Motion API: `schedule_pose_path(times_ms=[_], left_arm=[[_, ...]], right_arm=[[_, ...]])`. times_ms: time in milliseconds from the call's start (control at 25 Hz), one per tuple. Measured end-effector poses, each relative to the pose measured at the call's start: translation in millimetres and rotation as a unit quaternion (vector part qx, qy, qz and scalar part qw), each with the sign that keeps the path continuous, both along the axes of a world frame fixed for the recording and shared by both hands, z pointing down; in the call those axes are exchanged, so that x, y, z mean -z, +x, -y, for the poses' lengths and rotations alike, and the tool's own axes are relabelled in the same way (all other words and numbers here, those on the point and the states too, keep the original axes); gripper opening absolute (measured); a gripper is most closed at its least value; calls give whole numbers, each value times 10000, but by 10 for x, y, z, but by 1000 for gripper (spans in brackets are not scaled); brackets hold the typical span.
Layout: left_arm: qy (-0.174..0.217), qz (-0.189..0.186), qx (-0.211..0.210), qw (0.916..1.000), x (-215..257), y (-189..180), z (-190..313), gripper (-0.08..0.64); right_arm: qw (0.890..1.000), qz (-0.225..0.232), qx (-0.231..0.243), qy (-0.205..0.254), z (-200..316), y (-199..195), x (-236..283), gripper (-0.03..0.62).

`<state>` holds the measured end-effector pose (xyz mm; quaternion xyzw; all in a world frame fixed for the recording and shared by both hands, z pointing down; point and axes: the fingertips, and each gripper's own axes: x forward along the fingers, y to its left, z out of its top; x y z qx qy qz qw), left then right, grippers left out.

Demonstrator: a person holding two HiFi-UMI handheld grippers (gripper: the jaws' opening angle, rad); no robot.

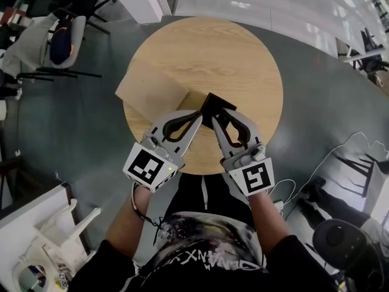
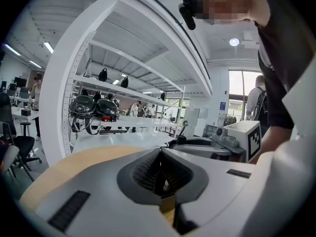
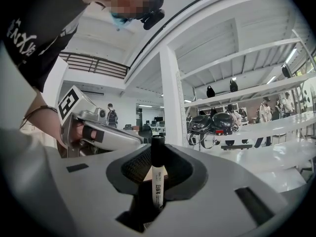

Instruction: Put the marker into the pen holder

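Observation:
In the right gripper view a marker (image 3: 157, 174) with a white barrel and black cap stands upright between the jaws of my right gripper (image 3: 158, 152), which is shut on it. From the head view, both grippers meet over a black pen holder (image 1: 214, 104) near the middle of the round wooden table (image 1: 243, 59). The right gripper (image 1: 217, 116) points at the holder's near side; the marker itself is hidden there. My left gripper (image 1: 199, 113) is at the holder's left edge. In its own view the left gripper (image 2: 160, 154) has its jaws together and nothing shows between them.
A flat tan board (image 1: 152, 93) lies on the table's left part, just left of the left gripper. Chairs (image 1: 64, 35) stand on the floor at the upper left, a white cabinet (image 1: 36, 224) at the lower left. White shelving (image 3: 170, 98) rises behind the table.

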<state>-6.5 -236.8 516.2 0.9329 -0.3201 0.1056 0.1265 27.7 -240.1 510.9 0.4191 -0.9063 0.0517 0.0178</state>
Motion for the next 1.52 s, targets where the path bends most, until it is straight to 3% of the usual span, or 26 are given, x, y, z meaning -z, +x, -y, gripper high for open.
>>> schedule_pose_path(times_ms=[680, 1120, 1520], left_arm=[[-40, -11, 127, 9999, -104, -47, 42, 21], [-56, -7, 124, 9999, -84, -45, 61, 21], [-47, -12, 147, 9999, -60, -17, 56, 21]], right_arm=[[9989, -410, 129, -169, 94, -105, -414, 77], [9944, -1010, 305, -84, 69, -158, -498, 80], [9941, -1012, 370, -85, 57, -152, -482, 86]])
